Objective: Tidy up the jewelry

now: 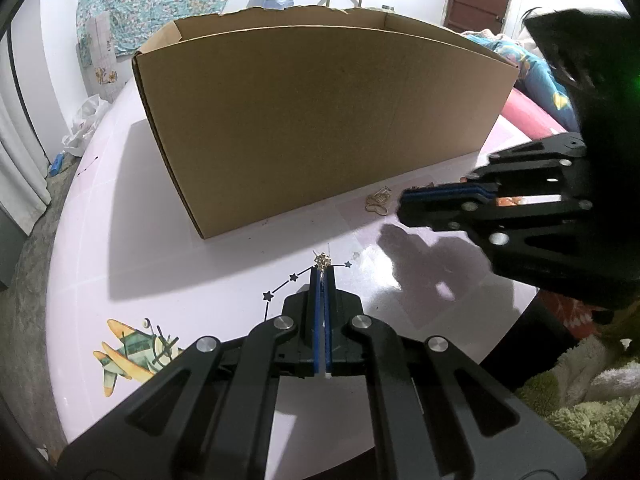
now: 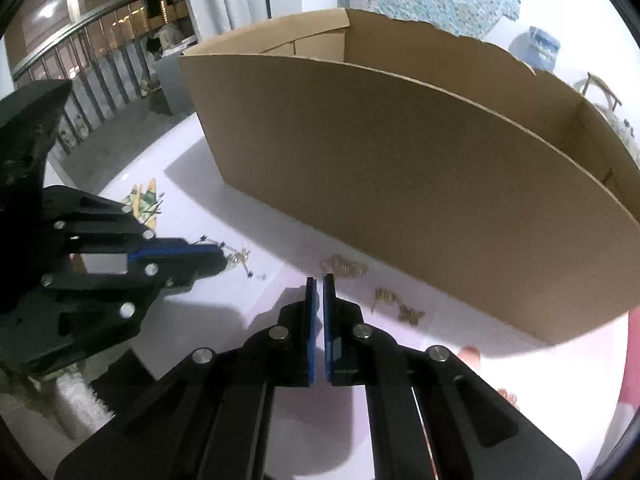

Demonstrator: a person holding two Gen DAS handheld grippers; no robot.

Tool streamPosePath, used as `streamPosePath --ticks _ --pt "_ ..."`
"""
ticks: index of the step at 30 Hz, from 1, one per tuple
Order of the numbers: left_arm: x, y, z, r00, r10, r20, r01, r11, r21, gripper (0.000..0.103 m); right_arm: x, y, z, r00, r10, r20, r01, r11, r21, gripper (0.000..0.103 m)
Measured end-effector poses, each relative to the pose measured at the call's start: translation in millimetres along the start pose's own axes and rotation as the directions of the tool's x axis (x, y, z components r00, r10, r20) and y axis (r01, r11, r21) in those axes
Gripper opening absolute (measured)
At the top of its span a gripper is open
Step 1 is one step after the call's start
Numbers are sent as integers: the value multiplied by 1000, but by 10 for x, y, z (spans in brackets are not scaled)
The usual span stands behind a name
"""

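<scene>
Two grippers, one cardboard box (image 1: 312,120), pink table (image 1: 160,248).

Left gripper (image 1: 322,270) clamped on one small gold jewelry piece (image 1: 322,260); right gripper (image 2: 319,280) closed, seemingly empty; three gold pieces (image 2: 346,266) near box's front wall.

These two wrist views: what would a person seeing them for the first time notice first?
The big open cardboard box fills the middle of both views, standing on the pale pink table. In front of it, the left gripper is shut on a small gold jewelry piece at its fingertips. More gold jewelry lies on the table by the box's near wall, just ahead of the closed, empty right gripper.
</scene>
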State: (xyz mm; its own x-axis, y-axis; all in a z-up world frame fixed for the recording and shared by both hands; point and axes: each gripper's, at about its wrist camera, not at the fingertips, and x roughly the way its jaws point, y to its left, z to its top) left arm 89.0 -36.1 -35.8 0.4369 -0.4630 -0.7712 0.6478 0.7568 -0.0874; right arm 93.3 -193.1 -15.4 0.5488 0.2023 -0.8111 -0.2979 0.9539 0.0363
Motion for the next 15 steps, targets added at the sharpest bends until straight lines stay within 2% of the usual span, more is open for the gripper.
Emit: streamPosePath --ticks 4,9,15 --pt "-2 4 3 1000 -1 0 1 1000 1 1 3 -88 -40 999 28 -21 -27 998 54 5" --pt "-5 3 -7 1000 1 -2 -1 1000 3 1 23 -121 -18 1000 25 3 -25 995 92 26" --pt "-5 -2 -8 1000 0 -1 0 1000 5 1 167 -116 58 1000 22 -6 -22 997 74 26"
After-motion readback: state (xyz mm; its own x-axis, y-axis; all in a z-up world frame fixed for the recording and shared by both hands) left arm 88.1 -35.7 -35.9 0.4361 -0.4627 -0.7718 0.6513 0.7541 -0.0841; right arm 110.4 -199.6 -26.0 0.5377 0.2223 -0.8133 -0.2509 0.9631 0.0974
